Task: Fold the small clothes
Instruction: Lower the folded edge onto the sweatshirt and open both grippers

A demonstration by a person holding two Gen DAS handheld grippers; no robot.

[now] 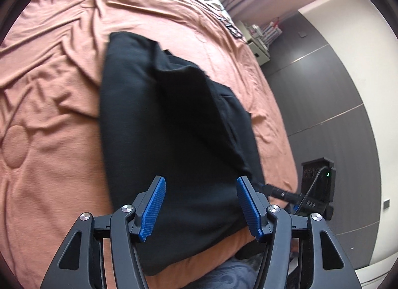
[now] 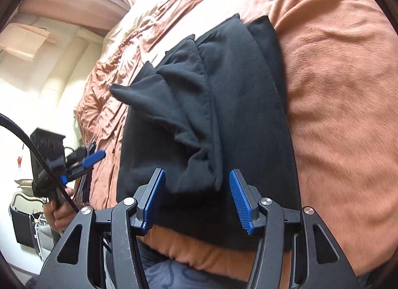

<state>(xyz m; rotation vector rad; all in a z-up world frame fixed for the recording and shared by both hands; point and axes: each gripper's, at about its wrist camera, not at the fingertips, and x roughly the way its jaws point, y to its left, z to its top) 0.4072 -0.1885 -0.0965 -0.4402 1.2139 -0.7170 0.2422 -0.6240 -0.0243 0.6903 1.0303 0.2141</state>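
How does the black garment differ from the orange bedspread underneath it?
The black garment is folded into a thick, layered bundle; the orange bedspread lies spread out and wrinkled. The garment is dark and small, while the bedspread is light and covers far more area. Both are soft cloth.

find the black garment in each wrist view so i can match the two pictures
Left wrist: the black garment fills the centre, running from mid-frame down between the open left gripper fingers.
Right wrist: it lies centre, slightly left, with a bunched fold on top, reaching down between the open right gripper fingers.
Shared landmark: the orange bedspread under it.
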